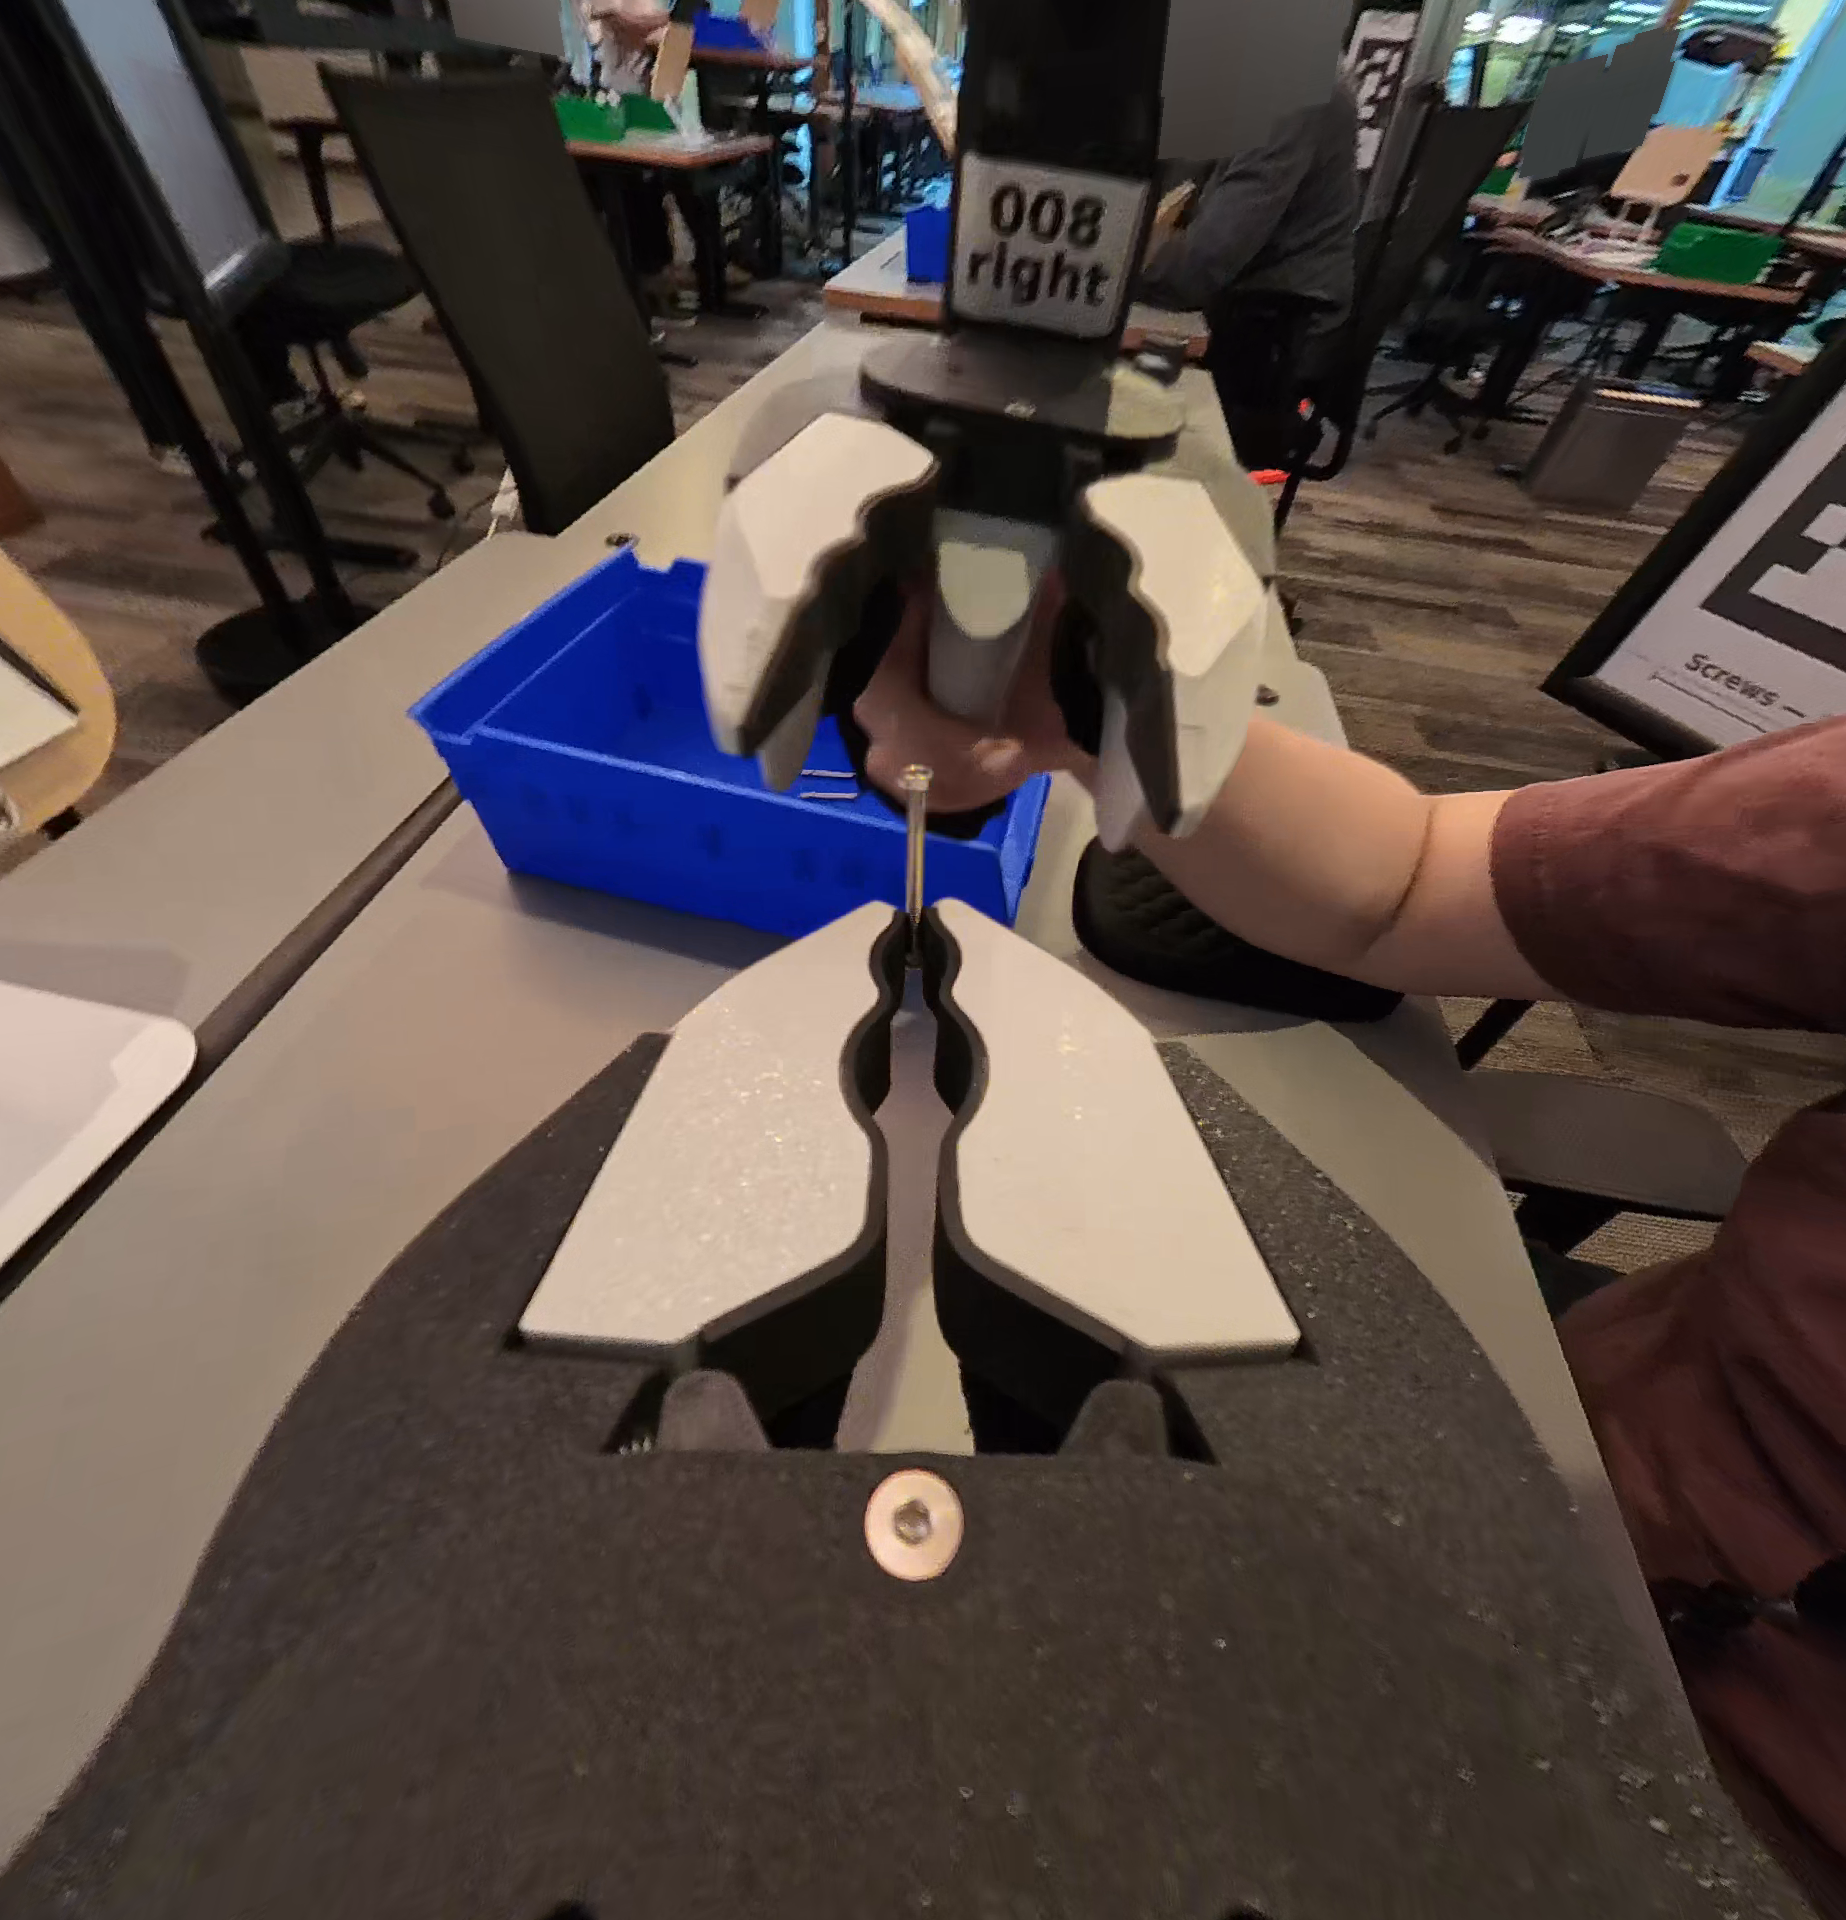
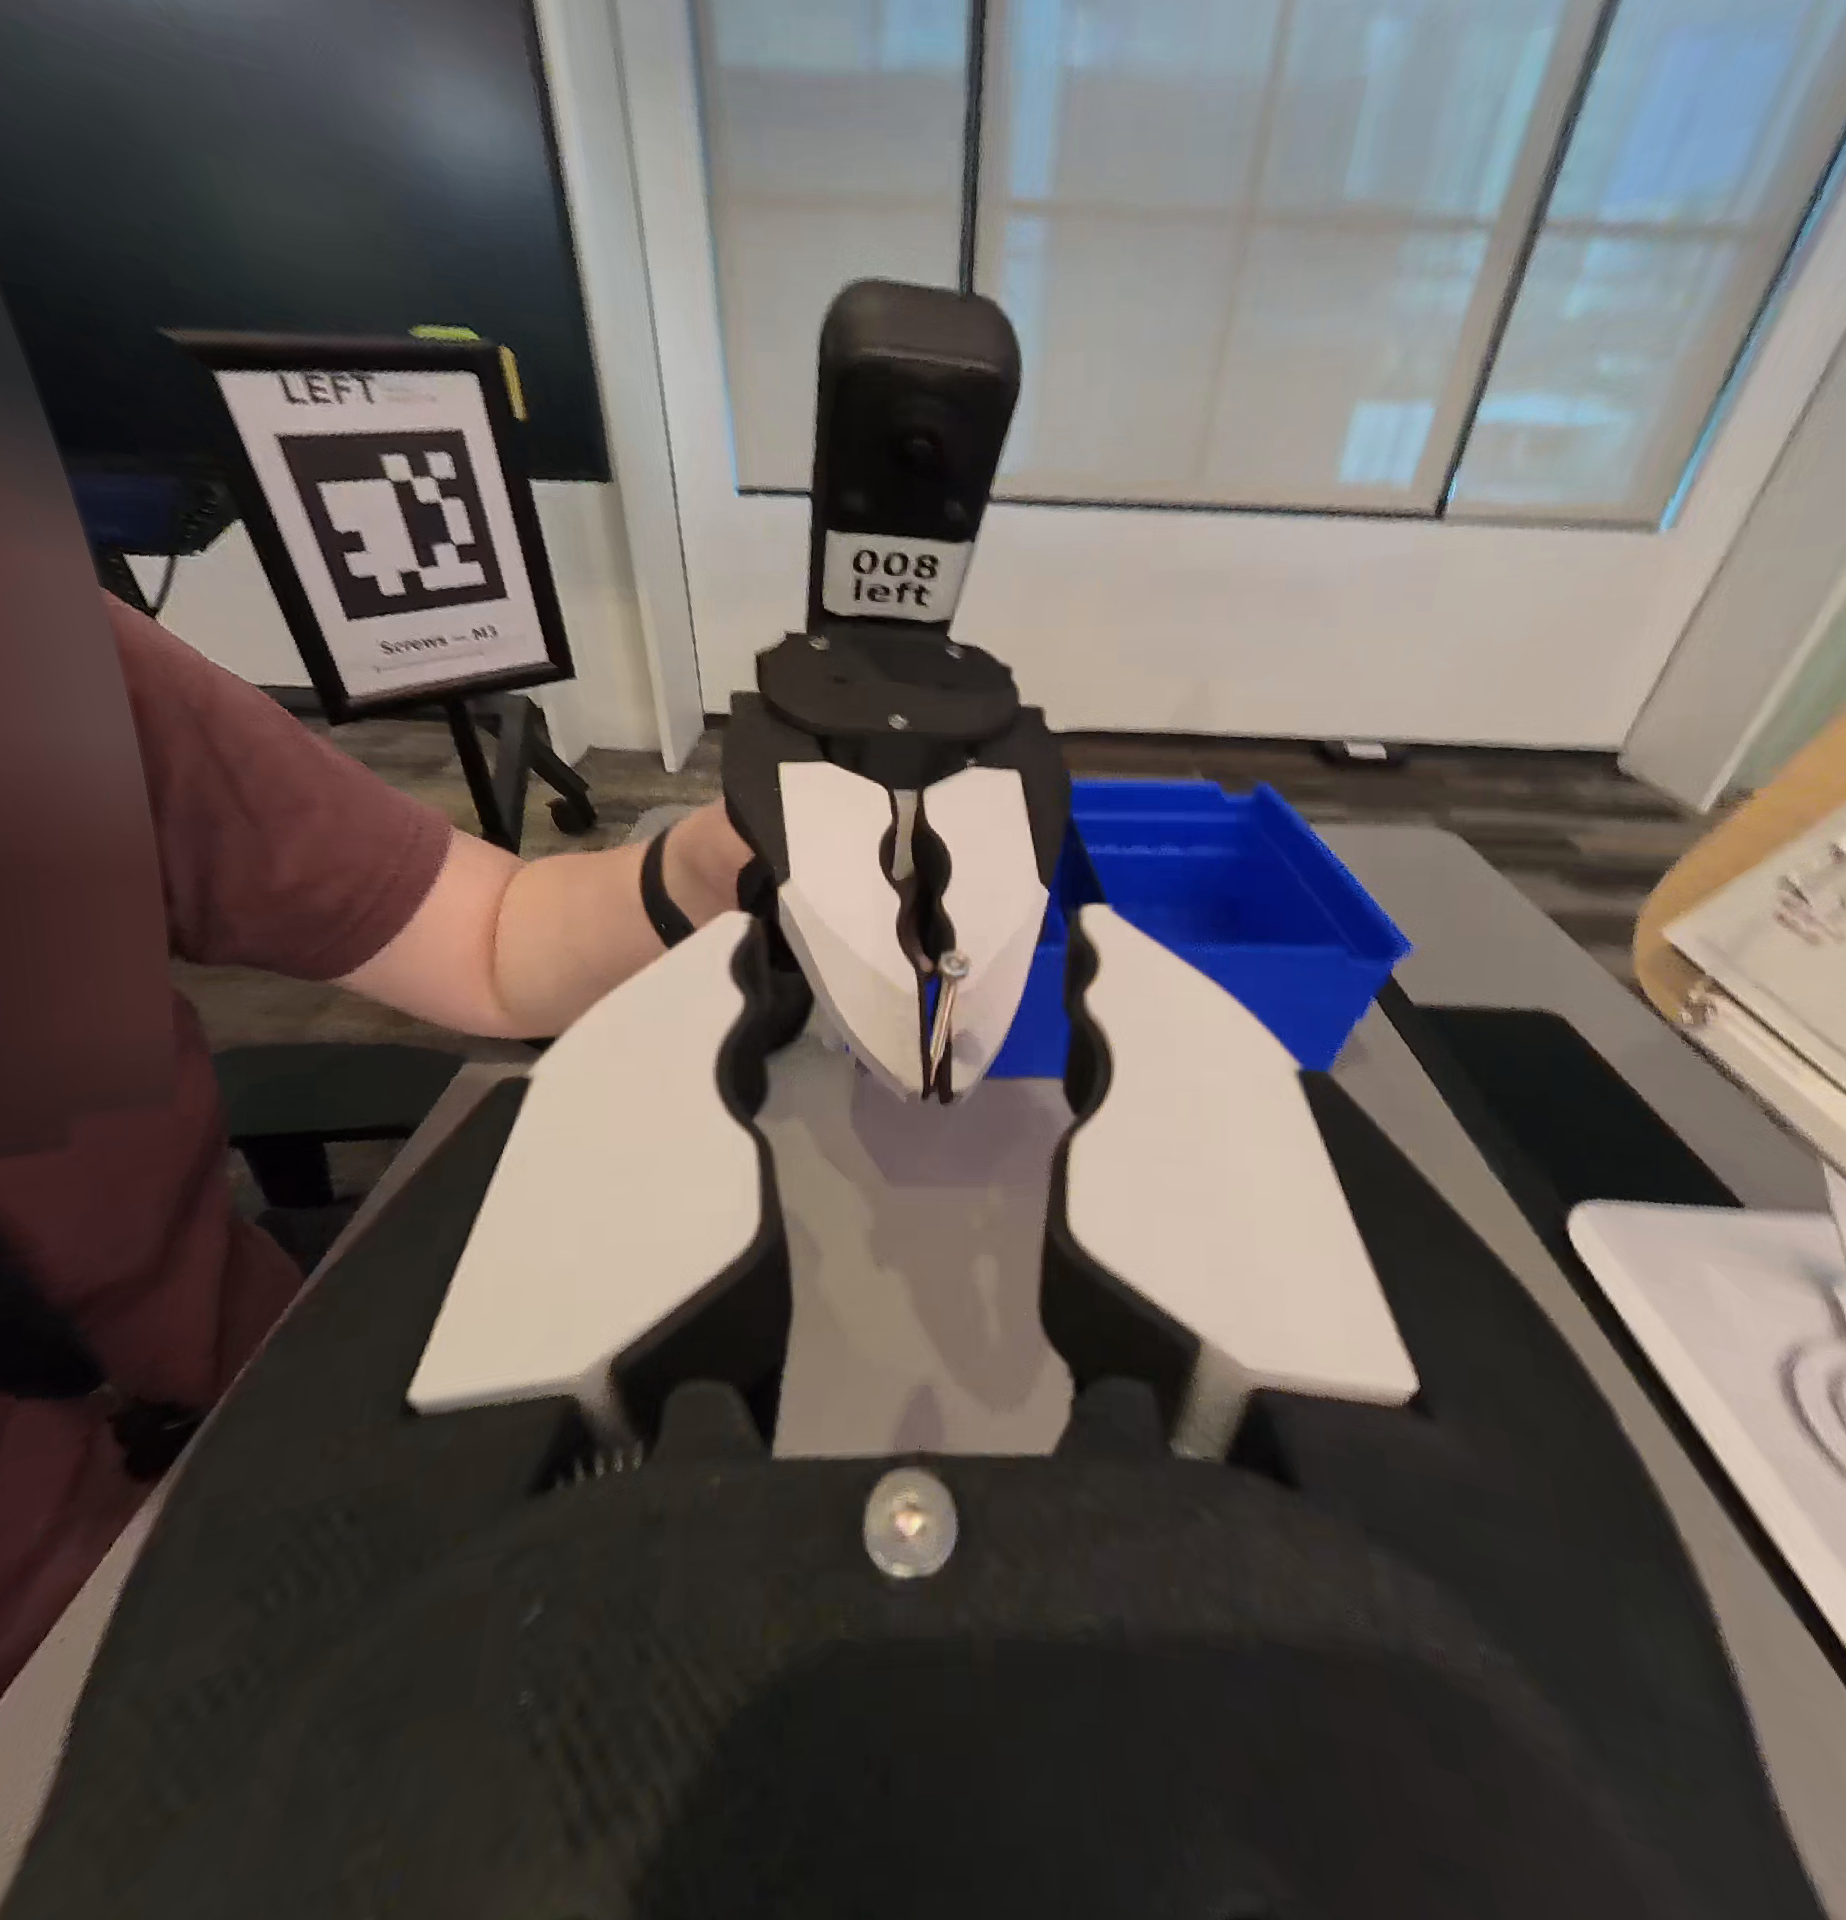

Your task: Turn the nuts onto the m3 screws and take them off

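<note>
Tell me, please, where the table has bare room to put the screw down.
Bare grey table lies between the blue bin and the white tray, under the open right gripper. It is crowded at the left gripper, shut on the screw, close before the bin.

Each wrist camera looks forward along its own tongs, close above the grey tabletop [image 1: 275, 1195]; facing each other, both share the blue plastic bin [image 1: 628, 769] at 12 o'clock.
</note>
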Tool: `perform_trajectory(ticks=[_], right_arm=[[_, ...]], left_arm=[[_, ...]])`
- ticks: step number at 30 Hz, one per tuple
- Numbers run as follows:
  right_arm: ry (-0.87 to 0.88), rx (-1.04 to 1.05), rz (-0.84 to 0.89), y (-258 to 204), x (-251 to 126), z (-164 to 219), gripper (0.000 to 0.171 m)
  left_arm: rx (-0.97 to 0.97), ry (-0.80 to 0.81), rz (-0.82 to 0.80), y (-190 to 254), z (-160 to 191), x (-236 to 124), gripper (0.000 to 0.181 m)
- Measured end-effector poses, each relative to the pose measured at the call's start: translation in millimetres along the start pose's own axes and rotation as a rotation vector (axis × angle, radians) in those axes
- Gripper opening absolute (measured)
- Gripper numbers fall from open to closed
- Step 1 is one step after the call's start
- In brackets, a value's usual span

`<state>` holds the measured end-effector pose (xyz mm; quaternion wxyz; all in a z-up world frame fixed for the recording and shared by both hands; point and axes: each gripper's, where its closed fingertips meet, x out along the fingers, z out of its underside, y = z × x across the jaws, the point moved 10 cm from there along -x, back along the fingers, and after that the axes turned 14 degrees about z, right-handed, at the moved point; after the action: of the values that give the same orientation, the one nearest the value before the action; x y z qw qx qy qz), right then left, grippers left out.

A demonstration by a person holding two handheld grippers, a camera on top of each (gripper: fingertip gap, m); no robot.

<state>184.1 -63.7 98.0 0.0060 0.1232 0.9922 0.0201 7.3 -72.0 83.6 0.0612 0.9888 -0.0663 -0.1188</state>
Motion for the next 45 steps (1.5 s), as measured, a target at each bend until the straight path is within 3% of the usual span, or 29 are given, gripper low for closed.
perform_trajectory(ticks=[7, 45], right_arm=[[0.091, -0.036, -0.065, -22.3, 15.1, 0.3, 0.085], [0.091, -0.121, -0.020, -25.1, 8.3, -5.3, 0.086]], left_arm=[[0.082, 0.082, 0.031, 9.6, -5.7, 1.3, 0.002], [0.036, 0.131, -0.054, -0.3, -6.0, -13.4, 0.002]])
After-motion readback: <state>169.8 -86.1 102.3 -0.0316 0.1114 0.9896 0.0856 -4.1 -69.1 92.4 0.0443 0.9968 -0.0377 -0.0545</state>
